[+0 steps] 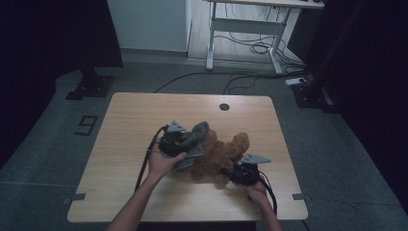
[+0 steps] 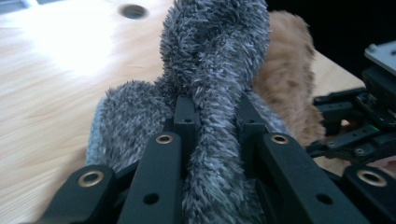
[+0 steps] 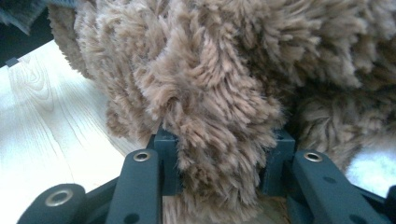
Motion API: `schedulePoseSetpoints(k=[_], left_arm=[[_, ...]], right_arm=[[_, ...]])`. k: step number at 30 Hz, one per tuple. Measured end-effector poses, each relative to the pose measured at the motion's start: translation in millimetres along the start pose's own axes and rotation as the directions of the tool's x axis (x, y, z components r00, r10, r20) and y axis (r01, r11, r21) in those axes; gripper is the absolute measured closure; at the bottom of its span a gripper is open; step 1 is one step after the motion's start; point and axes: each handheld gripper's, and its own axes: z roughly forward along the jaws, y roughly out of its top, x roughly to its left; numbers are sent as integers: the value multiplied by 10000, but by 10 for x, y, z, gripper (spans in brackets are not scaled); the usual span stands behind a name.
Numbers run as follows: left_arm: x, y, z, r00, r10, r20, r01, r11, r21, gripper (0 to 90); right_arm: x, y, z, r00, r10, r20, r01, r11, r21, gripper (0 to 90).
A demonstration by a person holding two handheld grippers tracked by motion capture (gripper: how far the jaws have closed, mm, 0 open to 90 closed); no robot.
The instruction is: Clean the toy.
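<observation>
Your left gripper (image 1: pixel 185 140) has its jaws clamped on a fold of the grey cloth (image 2: pixel 210 70), which lies against the brown toy (image 1: pixel 219 154) near the middle of the desk (image 1: pixel 130 120). Your right gripper (image 1: pixel 240 172) pinches a tuft of the toy's fur at its near side. The toy rests on the desk between your two hands, touching the cloth.

A dim room with a grey floor (image 1: pixel 43 144)

A white desk (image 1: pixel 250 24) is seen at the back, and cables (image 1: pixel 250 45) are spread under it.
</observation>
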Motion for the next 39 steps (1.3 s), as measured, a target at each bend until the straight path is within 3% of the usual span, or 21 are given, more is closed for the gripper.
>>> schedulePoseSetpoints(k=[2,5,8,11,14,23,32,35,39], left_arm=[[-36,-9,105,9993,165,-349,-159,9997,178,755],[71,-65,93,9995,-214,-243,218,9997,140,757],[207,-150,-29,9982,-575,-164,574,9983,-55,757],[301,-213,-171,9974,-654,-305,646,9976,-264,757],[427,-307,-334,9937,-828,-754,797,9959,-426,757],[705,-671,-495,9810,-1696,-945,1654,9849,-511,757],[863,-995,-449,9692,-2185,-1134,2230,9744,277,756],[856,-1097,-372,9680,-2369,-824,2414,9691,502,756],[821,-1120,-279,9666,-2502,-552,2526,9667,403,758]], right_arm=[[-4,-2,-3,10000,-19,13,19,10000,17,596],[-13,-5,-2,10000,-6,-1,6,10000,-28,596],[-6,0,4,10000,-63,-1,63,10000,-44,596],[-3,0,3,10000,-79,-6,79,10000,-27,595],[-1,-1,3,10000,-61,11,61,10000,-22,596],[-3,-5,2,10000,-64,8,64,10000,-20,596],[-11,-8,0,10000,-42,-2,42,10000,-14,596],[-14,-8,2,10000,-19,1,19,10000,-21,597],[-3,-3,14,9999,-102,77,102,9999,-45,603]])
